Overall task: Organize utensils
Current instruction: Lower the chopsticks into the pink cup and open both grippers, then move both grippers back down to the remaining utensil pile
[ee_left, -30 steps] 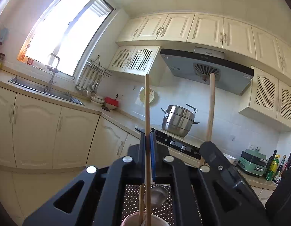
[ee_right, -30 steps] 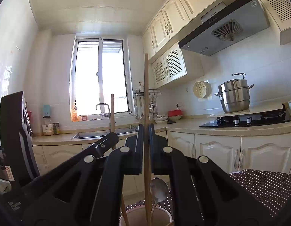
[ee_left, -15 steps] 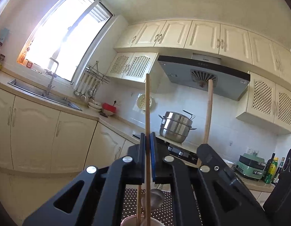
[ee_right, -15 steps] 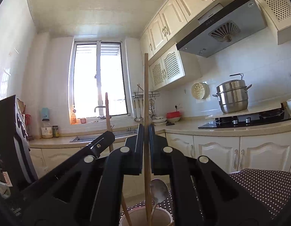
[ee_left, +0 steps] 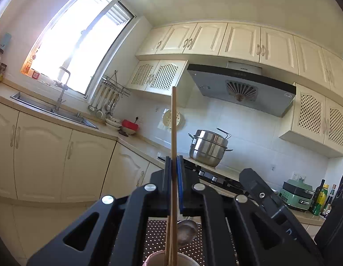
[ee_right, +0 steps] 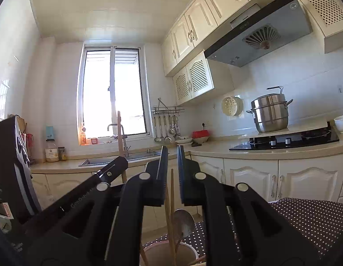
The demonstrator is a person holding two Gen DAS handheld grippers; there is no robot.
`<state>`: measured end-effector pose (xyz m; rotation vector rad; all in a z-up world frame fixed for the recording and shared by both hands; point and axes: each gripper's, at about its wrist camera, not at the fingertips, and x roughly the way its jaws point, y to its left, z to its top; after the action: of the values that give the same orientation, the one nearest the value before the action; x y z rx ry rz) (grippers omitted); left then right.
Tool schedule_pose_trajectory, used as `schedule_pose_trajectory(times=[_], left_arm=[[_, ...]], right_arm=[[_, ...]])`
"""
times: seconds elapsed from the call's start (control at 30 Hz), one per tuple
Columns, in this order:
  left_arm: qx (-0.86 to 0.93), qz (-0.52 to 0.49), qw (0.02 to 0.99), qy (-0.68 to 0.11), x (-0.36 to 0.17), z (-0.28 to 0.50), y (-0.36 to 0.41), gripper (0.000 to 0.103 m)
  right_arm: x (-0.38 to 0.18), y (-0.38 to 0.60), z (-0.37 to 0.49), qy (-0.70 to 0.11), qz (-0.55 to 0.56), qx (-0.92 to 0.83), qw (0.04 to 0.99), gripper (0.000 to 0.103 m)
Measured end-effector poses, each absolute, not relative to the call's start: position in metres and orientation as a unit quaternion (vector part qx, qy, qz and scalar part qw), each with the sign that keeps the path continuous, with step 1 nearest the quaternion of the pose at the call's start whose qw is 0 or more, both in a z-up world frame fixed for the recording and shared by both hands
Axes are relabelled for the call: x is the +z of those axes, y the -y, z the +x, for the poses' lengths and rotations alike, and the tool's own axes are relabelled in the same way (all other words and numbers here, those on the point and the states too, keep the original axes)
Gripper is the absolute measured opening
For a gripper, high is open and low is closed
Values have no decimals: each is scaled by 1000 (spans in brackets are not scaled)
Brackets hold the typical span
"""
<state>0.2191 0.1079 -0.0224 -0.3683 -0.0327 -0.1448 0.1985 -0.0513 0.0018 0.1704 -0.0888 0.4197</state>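
Note:
My left gripper (ee_left: pixel 174 161) is shut on an upright wooden chopstick (ee_left: pixel 174 128) whose lower end reaches into a white cup (ee_left: pixel 189 258) below. A metal spoon (ee_left: pixel 186 231) stands in that cup. In the right wrist view my right gripper (ee_right: pixel 171 153) is opening, with a gap between its pads. A second chopstick (ee_right: pixel 171 199) stands loose low in that gap, its lower end in the cup (ee_right: pixel 157 251) beside the spoon (ee_right: pixel 183 221). The left gripper (ee_right: pixel 117 166) and its chopstick (ee_right: pixel 119 133) show at the left.
The cup stands on a dark polka-dot cloth (ee_right: pixel 308 219). Behind are cream cabinets, a sink (ee_right: pixel 118 158), a black hob (ee_right: pixel 289 140) with a steel pot (ee_right: pixel 271 116), and hanging ladles (ee_right: pixel 165 129).
The right gripper's jaws have parted and its chopstick has slid down into the cup, no longer sticking up above the fingers. The left gripper keeps its chopstick.

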Motion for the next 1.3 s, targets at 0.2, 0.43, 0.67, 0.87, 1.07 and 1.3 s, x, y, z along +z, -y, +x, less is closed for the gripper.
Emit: schedule_pose_trajectory(times=[0.2, 0.43, 0.67, 0.87, 1.07, 1.3], left_arm=[[-67, -166, 984, 17, -28, 222, -105, 5], [-68, -142, 988, -2, -43, 225, -96, 5], [-85, -139, 986, -30, -51, 214, -92, 7], [-88, -143, 985, -43, -38, 195, -93, 40], [-67, -120, 989, -55, -15, 165, -81, 57], [-67, -91, 989, -92, -5, 130, -50, 62]], right_arm=[[6, 59, 192, 58, 87, 192, 976, 52], [8, 64, 192, 63, 85, 178, 978, 54], [9, 68, 190, 57, 85, 170, 980, 55], [18, 75, 177, 53, 86, 168, 981, 56], [27, 90, 149, 47, 80, 159, 983, 56], [23, 127, 112, 21, 75, 135, 988, 58]])
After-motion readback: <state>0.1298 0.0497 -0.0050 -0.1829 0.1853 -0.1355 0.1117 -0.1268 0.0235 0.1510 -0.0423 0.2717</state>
